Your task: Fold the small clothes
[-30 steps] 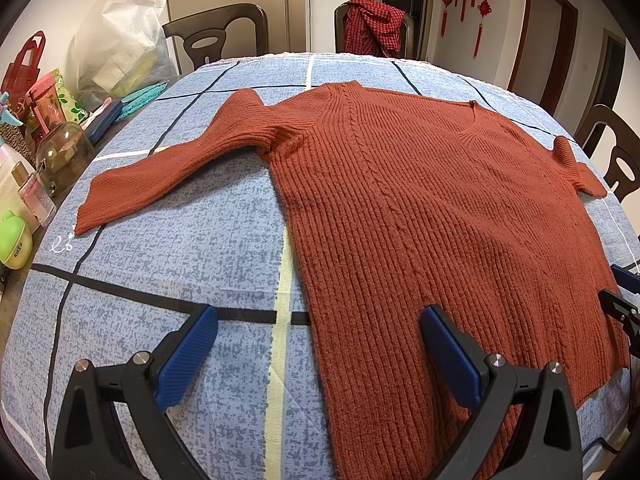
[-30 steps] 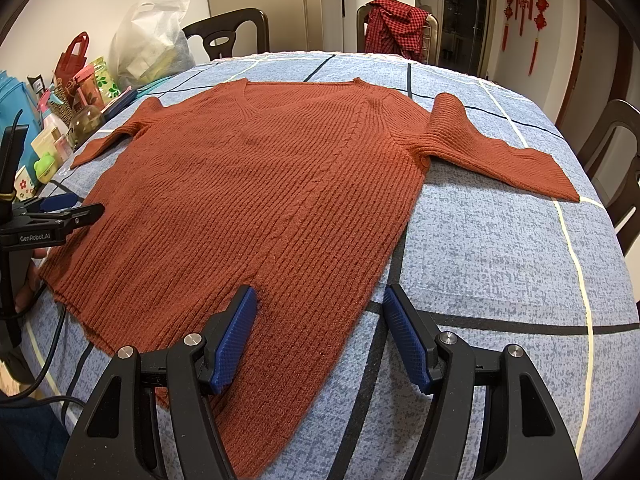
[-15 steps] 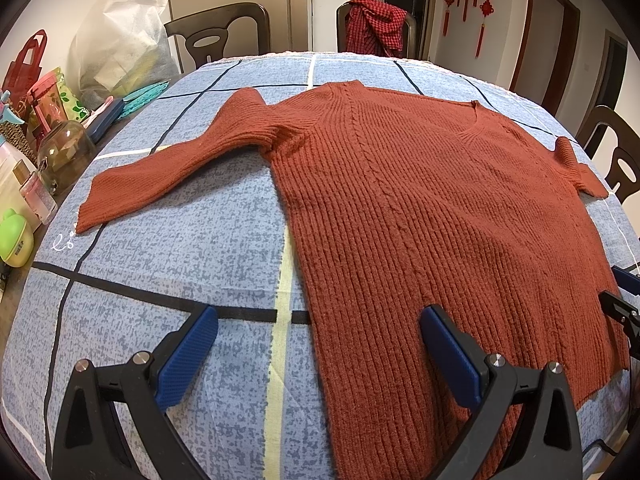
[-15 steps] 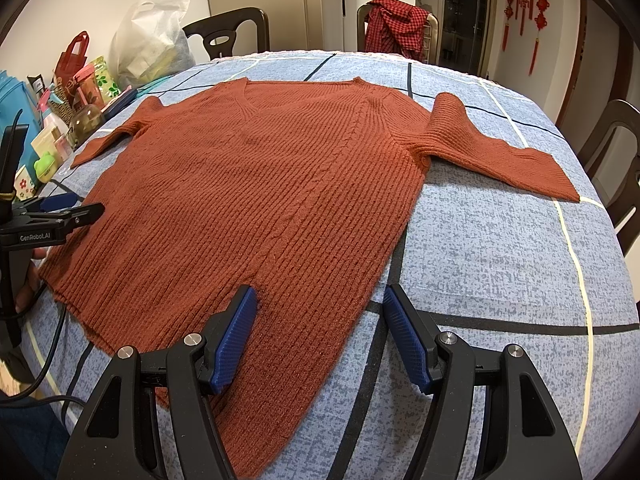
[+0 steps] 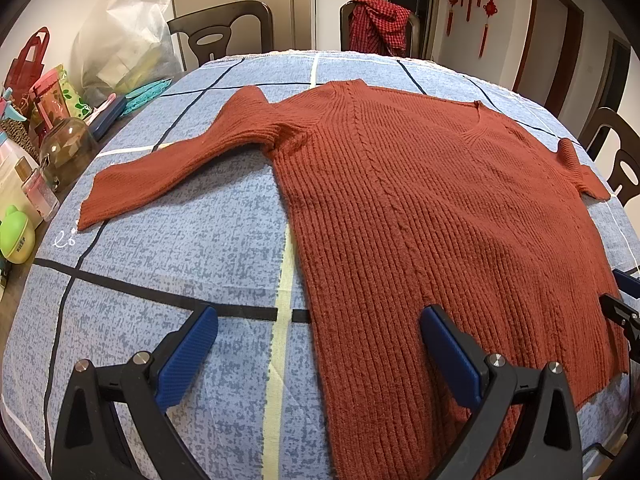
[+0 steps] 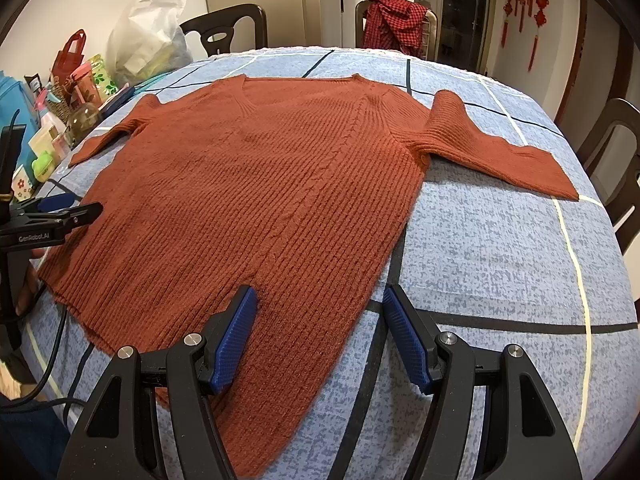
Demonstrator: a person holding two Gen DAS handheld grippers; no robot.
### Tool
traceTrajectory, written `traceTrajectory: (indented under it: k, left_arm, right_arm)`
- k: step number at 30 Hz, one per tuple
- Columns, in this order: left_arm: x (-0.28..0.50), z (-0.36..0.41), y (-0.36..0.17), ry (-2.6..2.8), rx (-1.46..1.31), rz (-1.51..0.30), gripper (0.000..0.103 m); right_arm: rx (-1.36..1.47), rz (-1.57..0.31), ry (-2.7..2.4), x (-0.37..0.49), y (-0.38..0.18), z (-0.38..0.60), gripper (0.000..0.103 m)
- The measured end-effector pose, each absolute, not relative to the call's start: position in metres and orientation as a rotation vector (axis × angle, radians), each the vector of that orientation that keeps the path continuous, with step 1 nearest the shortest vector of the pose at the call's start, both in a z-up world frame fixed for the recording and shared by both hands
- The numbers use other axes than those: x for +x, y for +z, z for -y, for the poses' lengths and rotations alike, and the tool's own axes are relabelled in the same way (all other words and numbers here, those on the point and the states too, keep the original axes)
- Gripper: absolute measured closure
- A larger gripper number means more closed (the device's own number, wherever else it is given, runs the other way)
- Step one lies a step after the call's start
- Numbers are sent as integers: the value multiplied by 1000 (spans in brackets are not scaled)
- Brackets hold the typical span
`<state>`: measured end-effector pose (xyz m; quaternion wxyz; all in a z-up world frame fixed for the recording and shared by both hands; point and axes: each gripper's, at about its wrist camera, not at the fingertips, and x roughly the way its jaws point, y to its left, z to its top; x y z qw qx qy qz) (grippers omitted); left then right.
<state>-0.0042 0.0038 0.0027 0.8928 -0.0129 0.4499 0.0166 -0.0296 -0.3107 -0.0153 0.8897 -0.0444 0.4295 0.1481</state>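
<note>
A rust-red ribbed knit sweater (image 5: 432, 208) lies flat, front up, on the blue checked tablecloth (image 5: 180, 248), both sleeves spread out. It also shows in the right wrist view (image 6: 260, 200). My left gripper (image 5: 318, 344) is open and empty, hovering over the sweater's lower left hem corner. My right gripper (image 6: 318, 332) is open and empty over the lower right hem corner. The left sleeve (image 5: 172, 168) reaches toward the table's left edge; the right sleeve (image 6: 496, 148) lies out to the right. The left gripper shows in the right wrist view (image 6: 56, 216).
Bottles, a glass jar (image 5: 66, 152), bags and a white plastic bag (image 5: 124, 40) crowd the table's left edge. Dark wooden chairs (image 5: 224, 32) stand around the table; one carries a red checked shirt (image 5: 378, 24). A cable (image 6: 52, 344) hangs at the near left.
</note>
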Motion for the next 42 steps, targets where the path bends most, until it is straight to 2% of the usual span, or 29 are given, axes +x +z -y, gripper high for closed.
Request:
traceTrajectory:
  k: [29, 35, 42]
  left_arm:
    - [-1, -11, 4, 22, -110, -926, 3]
    - [6, -36, 9, 49, -187, -905, 4]
    - [13, -100, 18, 180, -314, -832, 9]
  right_arm:
    - [-73, -907, 326, -17, -6, 298, 37]
    - [-89, -884, 365, -7, 1, 286, 37]
    - [-145, -870, 422, 10, 5, 263, 37]
